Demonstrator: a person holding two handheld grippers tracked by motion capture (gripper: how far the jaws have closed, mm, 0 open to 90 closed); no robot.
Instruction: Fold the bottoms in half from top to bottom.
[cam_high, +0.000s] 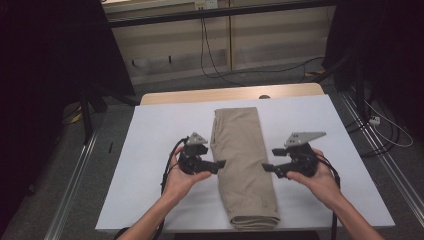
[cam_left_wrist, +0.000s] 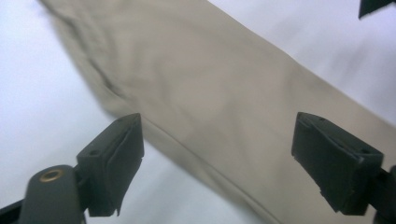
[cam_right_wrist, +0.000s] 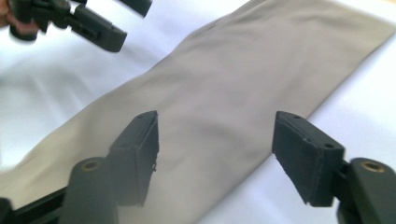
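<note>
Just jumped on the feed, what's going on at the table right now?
A person holds a gripper in each hand over a white table with folded khaki trousers lying lengthwise down the middle. The left gripper sits at the fabric's left edge, the right gripper at its right edge, both pointing inward. Both have open jaws with nothing between them; the trousers lie flat, unheld.

Plain khaki-beige trousers (cam_high: 243, 165) lie folded on a white counter (cam_high: 150, 165) with a pale wood edge; black grippers, left (cam_high: 220, 164) and right (cam_high: 267, 167), carry grey plates and brass-coloured rivets, above a grey floor (cam_high: 65, 190)
</note>
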